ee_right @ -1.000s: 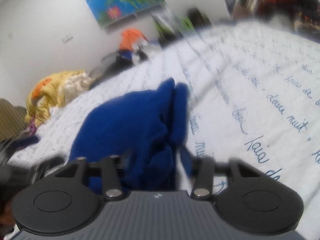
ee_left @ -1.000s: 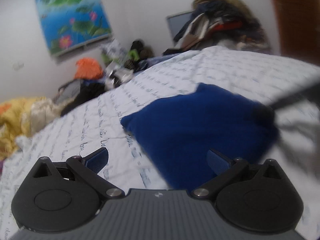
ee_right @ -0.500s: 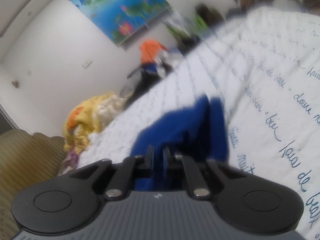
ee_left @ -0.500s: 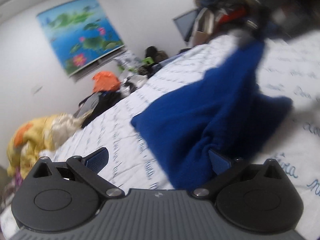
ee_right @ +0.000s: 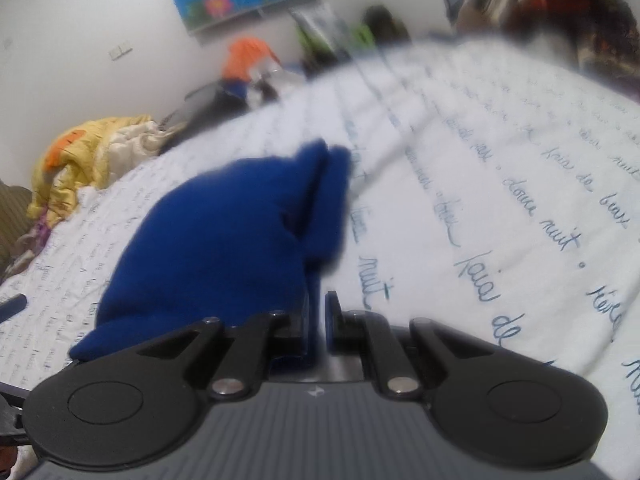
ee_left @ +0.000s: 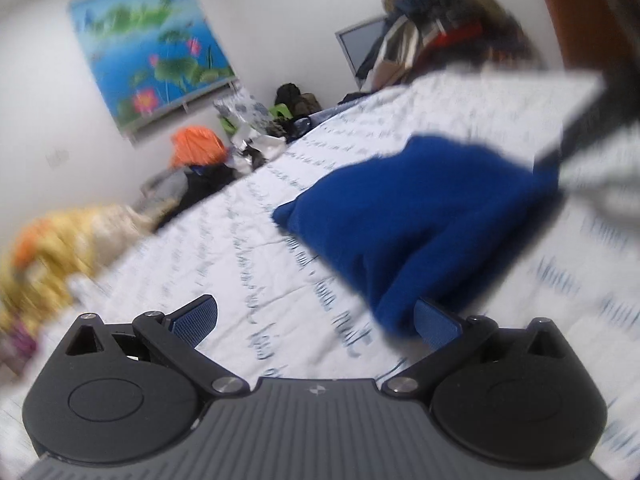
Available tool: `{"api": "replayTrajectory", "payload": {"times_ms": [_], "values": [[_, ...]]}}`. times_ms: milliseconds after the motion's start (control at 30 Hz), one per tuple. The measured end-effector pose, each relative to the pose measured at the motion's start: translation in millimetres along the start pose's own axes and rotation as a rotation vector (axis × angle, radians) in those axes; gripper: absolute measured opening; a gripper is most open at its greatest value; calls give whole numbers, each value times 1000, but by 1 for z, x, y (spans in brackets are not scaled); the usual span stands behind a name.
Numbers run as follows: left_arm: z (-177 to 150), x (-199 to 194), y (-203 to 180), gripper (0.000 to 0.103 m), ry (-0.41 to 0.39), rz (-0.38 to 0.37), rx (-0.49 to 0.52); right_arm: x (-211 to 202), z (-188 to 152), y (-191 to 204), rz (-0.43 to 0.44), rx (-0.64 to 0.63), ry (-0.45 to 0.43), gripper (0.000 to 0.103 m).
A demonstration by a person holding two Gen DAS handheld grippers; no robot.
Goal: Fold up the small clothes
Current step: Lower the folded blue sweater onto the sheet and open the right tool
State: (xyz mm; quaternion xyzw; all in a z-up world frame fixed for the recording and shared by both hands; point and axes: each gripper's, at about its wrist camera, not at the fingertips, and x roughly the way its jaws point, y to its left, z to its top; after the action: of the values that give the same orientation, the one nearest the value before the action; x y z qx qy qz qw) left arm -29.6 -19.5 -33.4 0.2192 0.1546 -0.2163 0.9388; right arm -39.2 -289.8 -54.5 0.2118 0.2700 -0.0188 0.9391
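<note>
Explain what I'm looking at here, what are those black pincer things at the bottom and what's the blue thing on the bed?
Each picture comes from a camera mounted on a hand-held two-finger gripper, one in each of a person's hands, looking forward along the fingers. The left gripper stands wide open, with nothing pinched. The right gripper has just closed and is nearly shut on an edge of the blue garment, a small soft piece of clothing being folded. It lies on a white bedspread printed with blue handwriting. Behind are a lotus-pond picture and piles of clothes.
</note>
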Motion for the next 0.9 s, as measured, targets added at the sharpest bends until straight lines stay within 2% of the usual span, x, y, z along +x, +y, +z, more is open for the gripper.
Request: {"api": "replayTrajectory", "payload": {"times_ms": [33, 67, 100, 133, 167, 200, 267, 367, 433, 467, 500, 567, 600, 667, 767, 867, 900], "values": [[4, 2, 10, 103, 7, -36, -71, -1, 1, -5, 15, 35, 2, 14], [8, 5, 20, 103, 20, -79, -153, -1, 2, -10, 40, 73, 6, 24], [10, 11, 31, 103, 41, -134, -246, -1, 2, -15, 69, 106, 9, 42], [11, 19, 42, 103, 64, -194, -342, -1, 2, -18, 95, 135, 13, 54], [11, 27, 51, 103, 88, -251, -429, -1, 2, -21, 119, 154, 16, 73], [10, 35, 57, 103, 113, -302, -504, -1, 1, -22, 143, 160, 18, 73], [8, 53, 61, 101, 171, -365, -586, 3, 0, -20, 184, 150, 37, 73], [8, 73, 50, 89, 234, -425, -607, 12, -2, -13, 214, 120, 68, 71], [3, 84, 43, 79, 269, -474, -631, 18, -3, -6, 227, 94, 86, 60], [3, 83, 40, 75, 249, -469, -632, 21, -4, -2, 222, 85, 92, 46], [4, 85, 37, 53, 249, -470, -625, 23, -5, 2, 201, 69, 88, 32], [4, 88, 33, 30, 271, -457, -622, 25, -6, 5, 174, 56, 90, 19], [4, 87, 33, 22, 270, -447, -619, 25, -7, 4, 177, 71, 88, 16], [3, 82, 37, 18, 261, -449, -629, 22, -8, 3, 187, 84, 84, 13], [5, 66, 41, 16, 223, -426, -604, 12, -11, 1, 241, 123, 79, 12], [8, 49, 41, 16, 188, -397, -539, 1, -15, 4, 278, 119, 75, 12], [9, 47, 38, 20, 193, -382, -502, 0, -16, 7, 273, 96, 82, 12]]}}
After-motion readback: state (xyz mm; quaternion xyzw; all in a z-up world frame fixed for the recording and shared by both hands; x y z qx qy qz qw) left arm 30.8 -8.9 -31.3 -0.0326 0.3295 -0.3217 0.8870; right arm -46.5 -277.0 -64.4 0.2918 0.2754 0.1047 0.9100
